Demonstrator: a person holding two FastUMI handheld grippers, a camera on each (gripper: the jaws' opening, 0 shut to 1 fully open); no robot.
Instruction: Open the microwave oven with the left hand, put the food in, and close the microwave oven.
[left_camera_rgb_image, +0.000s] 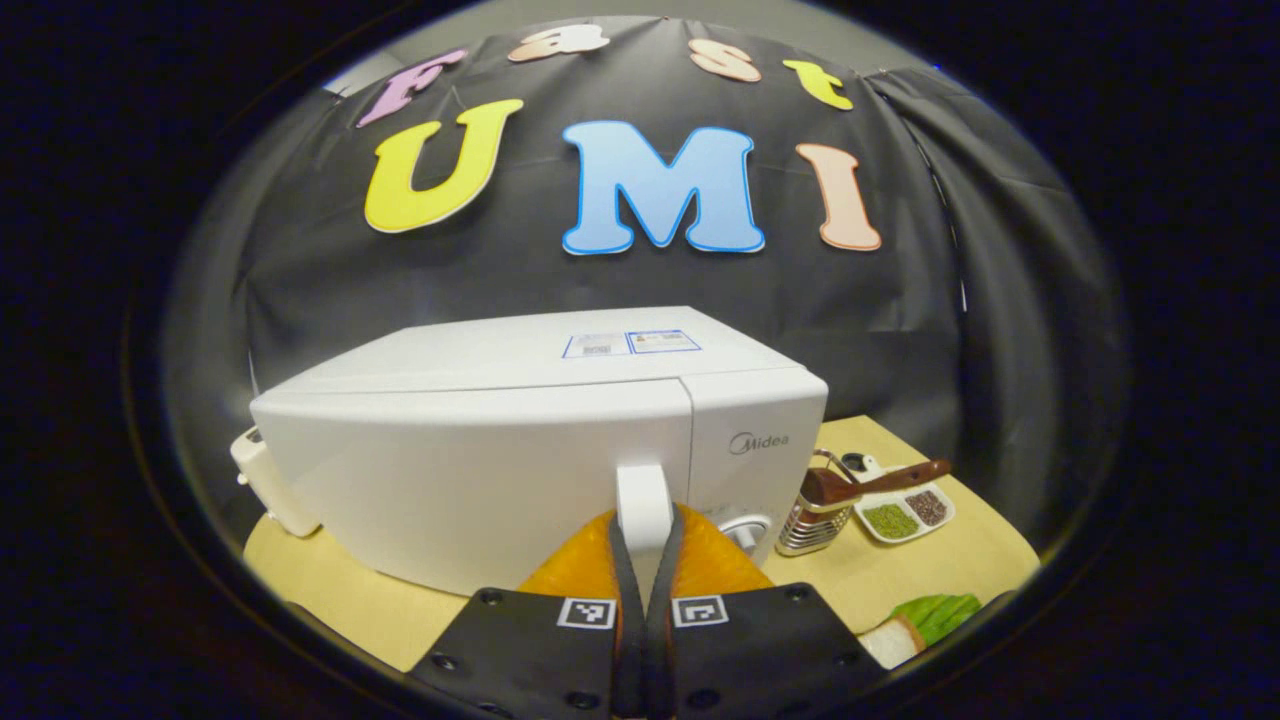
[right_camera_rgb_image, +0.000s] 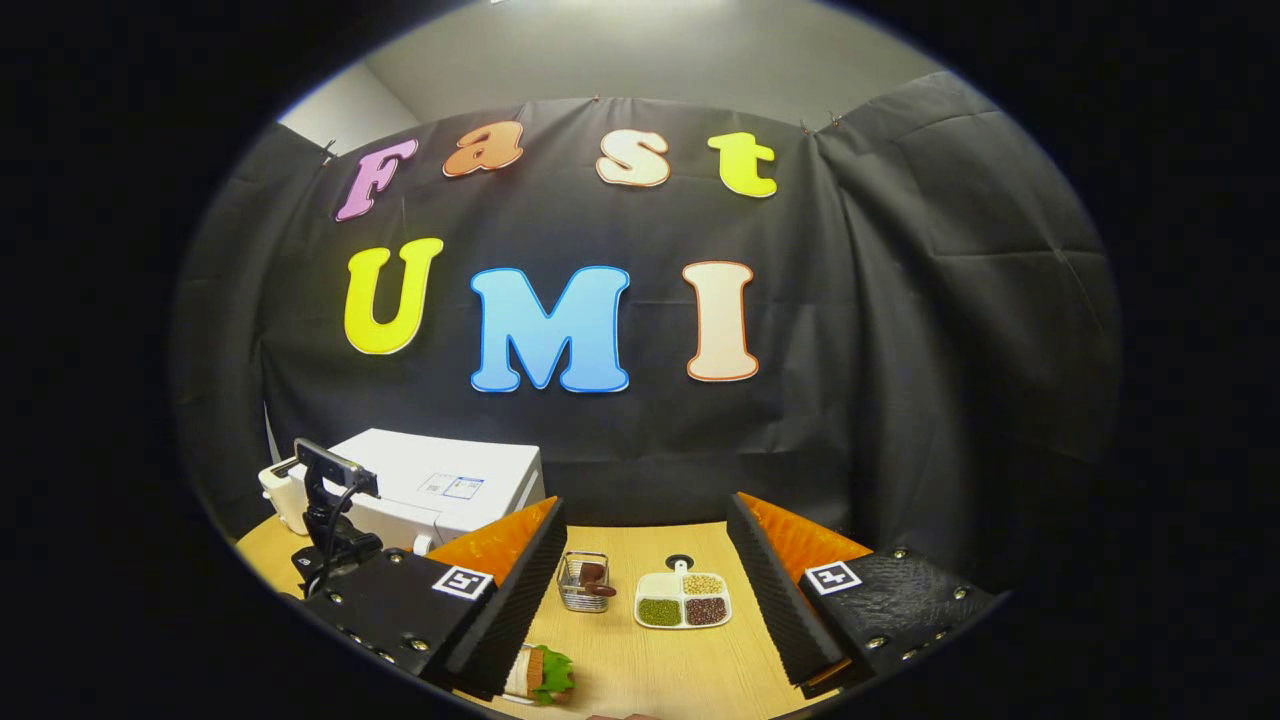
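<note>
Left gripper view: my left gripper (left_camera_rgb_image: 645, 545) has its fingers clenched on the microwave (left_camera_rgb_image: 520, 450) door handle (left_camera_rgb_image: 643, 500); I should pull steadily outward. Right gripper (right_camera_rgb_image: 645, 570) released.

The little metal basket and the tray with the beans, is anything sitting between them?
No. In the right gripper view the metal basket and the bean tray stand side by side, apart, with only bare wooden table between them.

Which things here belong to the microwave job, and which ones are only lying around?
For the job: microwave oven, its door handle, sandwich, left gripper.

Lying about: wire basket, divided dish of beans, white appliance behind the oven.
</note>
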